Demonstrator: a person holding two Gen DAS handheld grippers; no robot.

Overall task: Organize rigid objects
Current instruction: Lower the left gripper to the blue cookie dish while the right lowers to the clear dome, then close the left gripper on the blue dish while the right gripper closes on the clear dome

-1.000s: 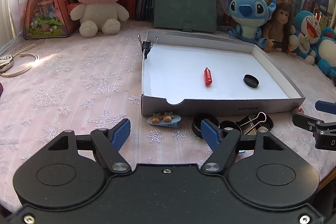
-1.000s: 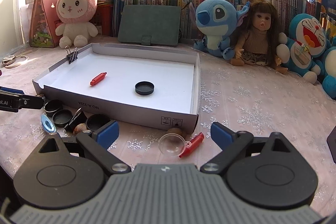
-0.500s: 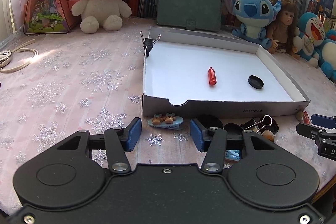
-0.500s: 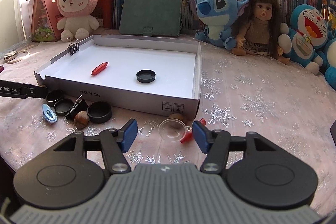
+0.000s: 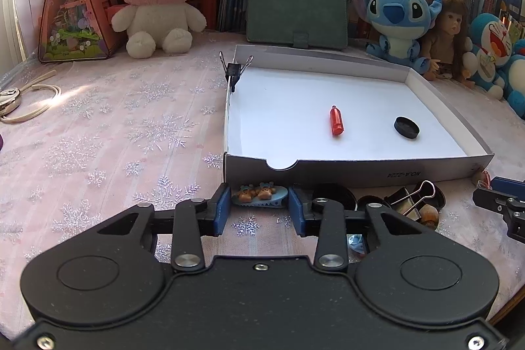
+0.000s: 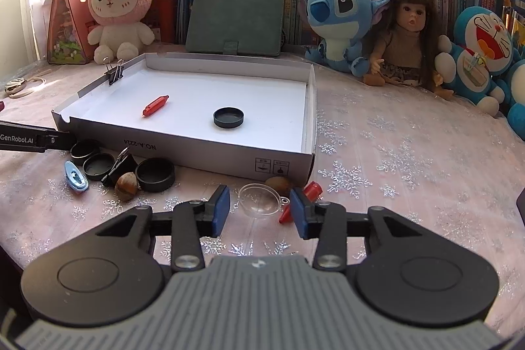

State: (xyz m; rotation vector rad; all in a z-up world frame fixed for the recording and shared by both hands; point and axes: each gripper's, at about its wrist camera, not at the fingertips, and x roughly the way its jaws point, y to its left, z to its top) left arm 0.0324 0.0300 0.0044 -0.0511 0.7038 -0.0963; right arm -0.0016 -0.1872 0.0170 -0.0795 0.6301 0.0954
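In the left wrist view my left gripper (image 5: 259, 207) is closing around a blue hair clip with two little bears (image 5: 259, 195), which lies on the tablecloth just in front of the box. Its pads stand right at the clip's two ends. In the right wrist view my right gripper (image 6: 260, 209) is closing around a clear plastic half dome (image 6: 261, 202), with a small gap still showing on the left side. A small red bottle (image 6: 313, 190) is partly hidden behind the right finger. The shallow white box (image 6: 197, 150) holds a red bottle (image 6: 156, 105) and a black cap (image 6: 228, 117).
Loose black caps (image 6: 155, 174), a binder clip (image 6: 119, 166), a hazelnut (image 6: 126, 190) and a blue clip (image 6: 76, 179) lie along the box's front wall. Another binder clip (image 5: 233, 69) grips the box's far left corner. Plush toys, a doll and books line the back.
Both grippers' jaws have narrowed a lot. The left gripper has crept forward so the bear clip now sits between its tips. The dome now sits between the right fingers.
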